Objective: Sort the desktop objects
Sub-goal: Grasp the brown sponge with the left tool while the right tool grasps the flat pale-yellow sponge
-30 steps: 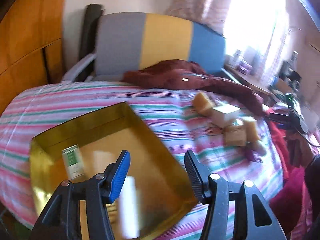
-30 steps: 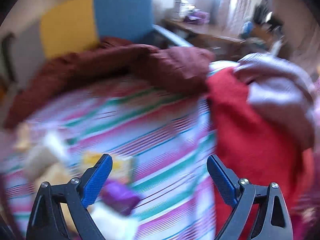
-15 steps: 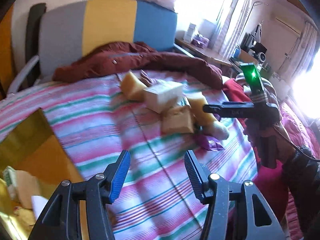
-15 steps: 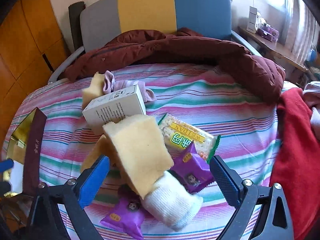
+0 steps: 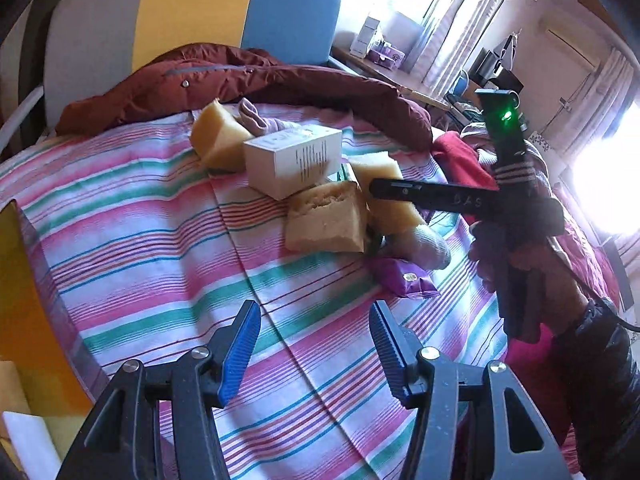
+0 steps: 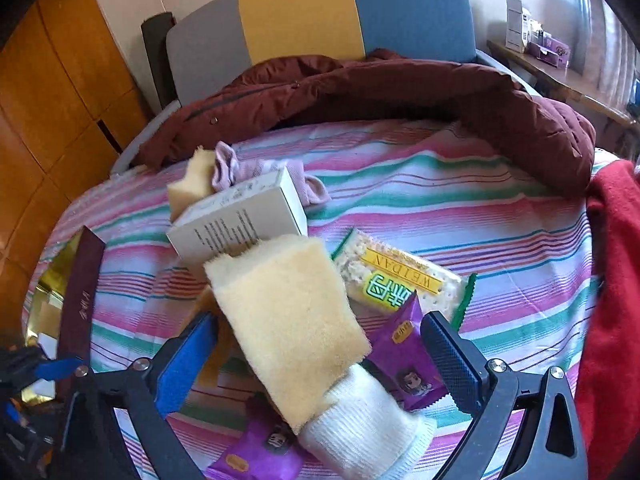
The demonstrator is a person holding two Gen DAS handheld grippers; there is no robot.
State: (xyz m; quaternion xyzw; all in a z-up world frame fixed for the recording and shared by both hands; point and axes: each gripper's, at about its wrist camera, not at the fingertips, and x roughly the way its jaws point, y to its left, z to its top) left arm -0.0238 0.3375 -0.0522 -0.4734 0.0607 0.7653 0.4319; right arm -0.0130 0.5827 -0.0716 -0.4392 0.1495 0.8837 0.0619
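Observation:
A pile of objects lies on the striped cloth: a white box [image 5: 294, 160] [image 6: 236, 222], yellow sponges [image 5: 326, 220] [image 6: 284, 320], a white sock [image 6: 360, 436], purple snack packets [image 6: 404, 356] [image 5: 404, 278], a cracker pack [image 6: 396, 280] and a lilac sock [image 6: 260, 172]. My right gripper [image 6: 320, 356] is open, its jaws on either side of a sponge and a purple packet, just above the pile. My left gripper [image 5: 314, 344] is open and empty over bare cloth in front of the pile. The gold box [image 5: 24, 300] [image 6: 52, 280] is at the left.
A dark red jacket [image 6: 400, 92] lies along the far edge of the surface, before a grey, yellow and blue chair back [image 5: 192, 12]. Red cloth [image 6: 612, 300] is heaped at the right. A wooden cabinet [image 6: 48, 80] stands at the left.
My left gripper swung right from over the gold box to the cloth near the pile. My right gripper swung left from the red cloth and moved down onto the pile.

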